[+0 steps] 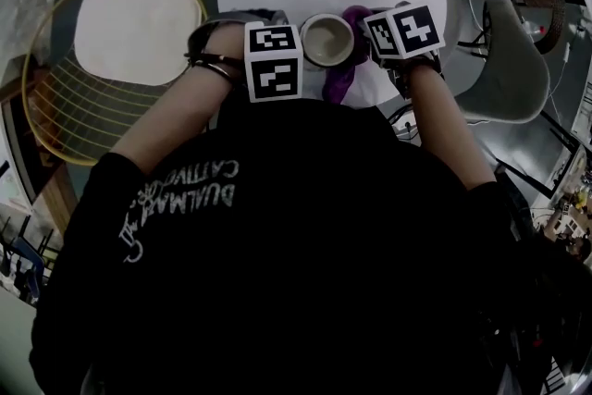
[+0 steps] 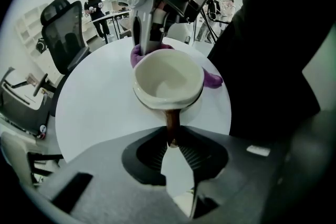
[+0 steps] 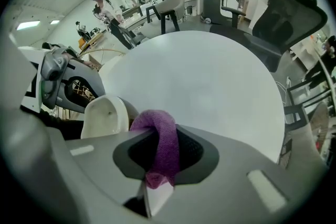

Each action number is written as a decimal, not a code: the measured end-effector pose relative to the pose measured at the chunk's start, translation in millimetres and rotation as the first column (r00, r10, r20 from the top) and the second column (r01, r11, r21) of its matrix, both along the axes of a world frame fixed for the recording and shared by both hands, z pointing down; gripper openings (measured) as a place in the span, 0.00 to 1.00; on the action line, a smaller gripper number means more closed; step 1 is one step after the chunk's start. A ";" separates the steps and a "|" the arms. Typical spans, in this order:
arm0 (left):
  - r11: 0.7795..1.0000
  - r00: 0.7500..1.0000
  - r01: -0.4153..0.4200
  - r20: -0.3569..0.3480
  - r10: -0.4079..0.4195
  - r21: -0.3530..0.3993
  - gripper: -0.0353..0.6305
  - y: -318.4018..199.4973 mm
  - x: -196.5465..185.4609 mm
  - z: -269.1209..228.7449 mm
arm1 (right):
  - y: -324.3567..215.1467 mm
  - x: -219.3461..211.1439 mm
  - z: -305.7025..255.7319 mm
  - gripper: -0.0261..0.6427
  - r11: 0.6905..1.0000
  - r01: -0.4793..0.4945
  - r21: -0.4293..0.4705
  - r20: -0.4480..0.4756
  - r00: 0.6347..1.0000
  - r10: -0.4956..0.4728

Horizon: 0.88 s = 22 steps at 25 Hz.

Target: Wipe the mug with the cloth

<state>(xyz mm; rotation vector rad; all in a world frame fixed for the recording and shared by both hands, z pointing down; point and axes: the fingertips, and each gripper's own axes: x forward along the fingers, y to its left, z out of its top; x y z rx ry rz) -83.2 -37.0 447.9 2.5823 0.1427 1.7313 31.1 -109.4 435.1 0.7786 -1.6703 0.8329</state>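
My left tongs [image 2: 173, 143] are clenched on the thin brown handle [image 2: 171, 122] of the mug [image 2: 168, 78], whose glossy cream bowl opens at 12 o'clock from them. My right tongs [image 3: 157, 168] grasp a fuzzy purple cloth [image 3: 160, 139], folded into a thick loop that touches the mug, which sits at their 10 o'clock. The smooth, round white table [image 2: 100, 107] lies open toward 12, with its near edge close at 6.

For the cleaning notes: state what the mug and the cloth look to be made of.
The mug: likely glazed ceramic; smooth cream walls with a soft sheen, thick rounded rim.
The cloth: probably microfibre or terry; purple, fuzzy matte nap, folds limply.
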 end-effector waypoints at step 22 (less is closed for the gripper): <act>0.984 0.983 0.162 -0.070 -0.168 -0.080 0.15 -9.5 -4.6 -1.9 | -28.7 -35.8 2.2 0.14 0.958 0.278 0.070 -0.104 0.957 -0.270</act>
